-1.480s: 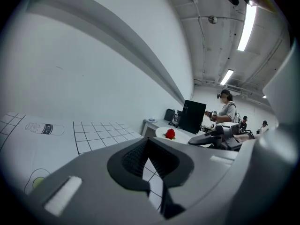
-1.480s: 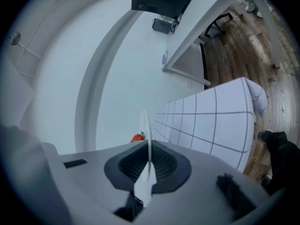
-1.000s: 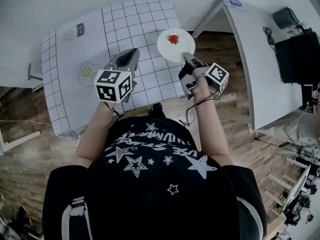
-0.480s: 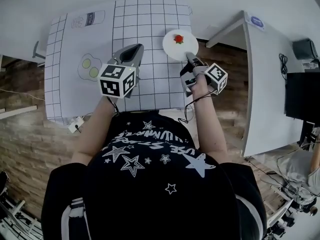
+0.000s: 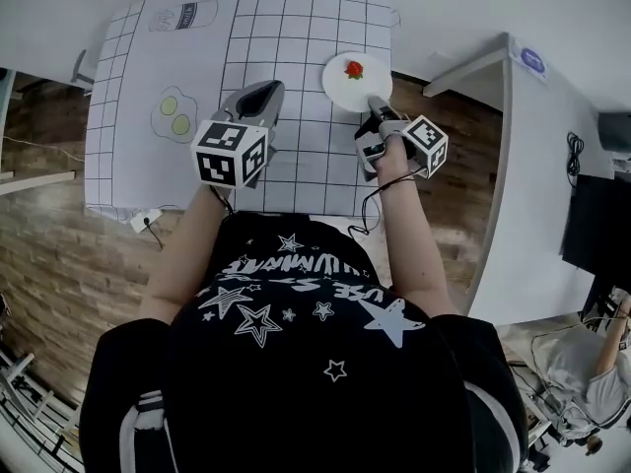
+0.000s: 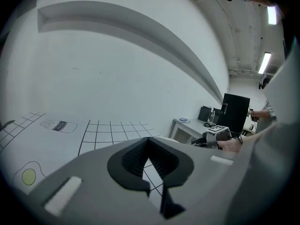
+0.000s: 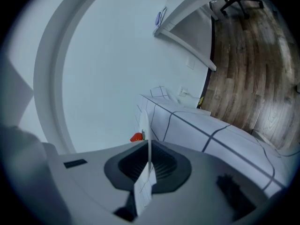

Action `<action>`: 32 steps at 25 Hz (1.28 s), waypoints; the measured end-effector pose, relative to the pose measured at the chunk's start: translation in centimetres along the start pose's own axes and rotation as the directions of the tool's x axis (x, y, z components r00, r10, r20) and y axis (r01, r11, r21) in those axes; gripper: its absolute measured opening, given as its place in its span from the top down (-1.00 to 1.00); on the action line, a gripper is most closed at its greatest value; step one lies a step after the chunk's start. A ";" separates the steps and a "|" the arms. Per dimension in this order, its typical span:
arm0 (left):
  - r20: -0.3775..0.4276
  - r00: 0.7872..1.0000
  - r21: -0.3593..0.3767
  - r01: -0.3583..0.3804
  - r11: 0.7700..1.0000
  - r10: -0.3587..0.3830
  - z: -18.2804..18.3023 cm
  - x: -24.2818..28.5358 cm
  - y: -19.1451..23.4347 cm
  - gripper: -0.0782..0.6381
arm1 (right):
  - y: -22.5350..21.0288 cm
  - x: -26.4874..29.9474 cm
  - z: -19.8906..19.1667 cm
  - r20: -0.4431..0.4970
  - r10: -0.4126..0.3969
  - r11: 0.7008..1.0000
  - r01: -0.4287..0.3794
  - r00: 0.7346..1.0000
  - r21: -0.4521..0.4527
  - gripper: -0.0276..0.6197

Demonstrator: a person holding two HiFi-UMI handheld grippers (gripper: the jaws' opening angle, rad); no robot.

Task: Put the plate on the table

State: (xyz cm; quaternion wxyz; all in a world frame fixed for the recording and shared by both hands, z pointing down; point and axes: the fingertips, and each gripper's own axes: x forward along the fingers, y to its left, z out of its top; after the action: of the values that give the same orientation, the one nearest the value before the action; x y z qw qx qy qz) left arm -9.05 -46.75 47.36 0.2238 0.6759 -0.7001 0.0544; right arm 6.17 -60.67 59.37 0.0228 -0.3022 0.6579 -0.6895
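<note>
r gripper [image 5: 376, 104] pinches near rim of plate [image 5: 351, 87], w/ strawberry [image 5: 353, 68] on it, at far right of gridded table [image 5: 296, 28]. l gripper [image 5: 262, 95] jaws pressed together, empty, over table's middle.

White plate [image 5: 345, 89] with strawberry [image 5: 354, 68] at edge of gridded table [image 5: 296, 37], right tongs [image 5: 376, 102] at its rim, left tongs [image 5: 264, 92] alongside

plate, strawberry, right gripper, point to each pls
plate [image 5: 343, 91], head view, bare white surface beside the strawberry
strawberry [image 5: 354, 68], head view, its red body
right gripper [image 5: 376, 103], head view, between its fingertips at the plate's rim
</note>
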 end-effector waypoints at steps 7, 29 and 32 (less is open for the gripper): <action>0.003 0.999 -0.005 -0.034 0.999 0.034 -0.4 -0.6 0.0 0.76 | -0.8 0.7 0.1 -0.014 -0.025 1.000 0.025 1.000 0.002 0.85; 0.039 0.996 -0.018 -0.075 0.997 0.075 -0.6 -3.5 1.3 0.76 | -0.4 1.4 -2.0 -0.058 -0.186 0.957 0.167 0.981 -0.239 0.50; 0.036 0.998 -0.009 -0.057 0.998 0.057 -0.4 -3.6 1.4 0.76 | -0.4 1.3 -2.2 -0.044 -0.213 0.945 0.194 0.976 -0.265 0.50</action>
State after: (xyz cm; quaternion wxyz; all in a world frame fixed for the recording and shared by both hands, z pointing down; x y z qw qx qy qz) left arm -10.35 -43.16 46.63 0.2120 0.6556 -0.7233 0.0456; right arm 4.32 -59.23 60.34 -0.1119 -0.3437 0.7081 -0.6066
